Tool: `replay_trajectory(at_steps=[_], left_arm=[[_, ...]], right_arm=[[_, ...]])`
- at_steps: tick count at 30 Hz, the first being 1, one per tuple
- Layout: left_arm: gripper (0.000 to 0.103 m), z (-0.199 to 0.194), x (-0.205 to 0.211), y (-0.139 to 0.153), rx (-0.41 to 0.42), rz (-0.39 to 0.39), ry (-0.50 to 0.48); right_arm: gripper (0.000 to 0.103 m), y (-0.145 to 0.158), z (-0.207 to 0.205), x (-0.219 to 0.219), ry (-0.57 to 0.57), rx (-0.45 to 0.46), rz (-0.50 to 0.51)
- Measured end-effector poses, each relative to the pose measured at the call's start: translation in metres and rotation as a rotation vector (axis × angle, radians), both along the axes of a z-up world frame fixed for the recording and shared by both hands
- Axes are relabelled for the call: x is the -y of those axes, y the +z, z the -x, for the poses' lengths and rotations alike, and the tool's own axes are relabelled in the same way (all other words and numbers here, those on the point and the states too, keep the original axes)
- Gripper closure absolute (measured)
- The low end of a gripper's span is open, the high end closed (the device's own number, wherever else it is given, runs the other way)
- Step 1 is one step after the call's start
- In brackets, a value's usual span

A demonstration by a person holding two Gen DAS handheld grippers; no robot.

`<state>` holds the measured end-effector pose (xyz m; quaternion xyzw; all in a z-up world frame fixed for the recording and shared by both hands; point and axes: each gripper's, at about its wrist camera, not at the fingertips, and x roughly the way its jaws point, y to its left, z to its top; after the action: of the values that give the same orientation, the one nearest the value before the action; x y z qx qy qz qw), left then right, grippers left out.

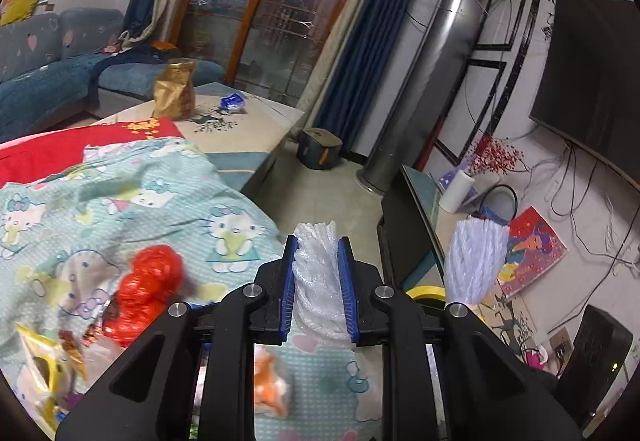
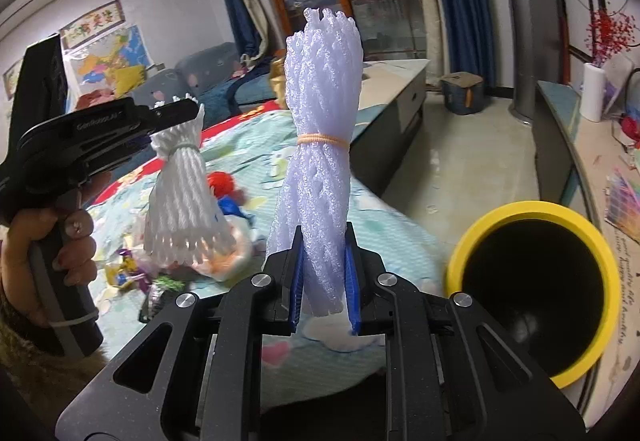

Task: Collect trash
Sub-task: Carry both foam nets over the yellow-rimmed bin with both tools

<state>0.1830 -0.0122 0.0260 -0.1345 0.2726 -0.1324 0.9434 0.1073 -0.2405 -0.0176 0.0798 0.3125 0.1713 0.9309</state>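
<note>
Right gripper [image 2: 323,277] clamps a tall banded foam net bundle [image 2: 320,129], standing upright. At nine o'clock, left gripper [image 2: 188,111] pinches a white foam net bundle [image 2: 184,209], hanging above the cloth-covered table [image 2: 400,241]. Yellow-rimmed bin [image 2: 532,289] sits at four o'clock.

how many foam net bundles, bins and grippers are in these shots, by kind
foam net bundles: 2, one white shut in the left gripper, one pale lilac with an orange band shut in the right gripper
yellow-rimmed bins: 1
grippers: 2
total: 5
</note>
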Motion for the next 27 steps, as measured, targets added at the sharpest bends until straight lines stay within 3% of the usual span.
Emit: replay_trajectory(at_steps=[27], left_arm=[[0.084,-0.011,0.127,-0.021,0.011,-0.127,-0.121]], right_arm=[[0.090,-0.031,0.002,0.121,-0.260,-0.093,0.025]])
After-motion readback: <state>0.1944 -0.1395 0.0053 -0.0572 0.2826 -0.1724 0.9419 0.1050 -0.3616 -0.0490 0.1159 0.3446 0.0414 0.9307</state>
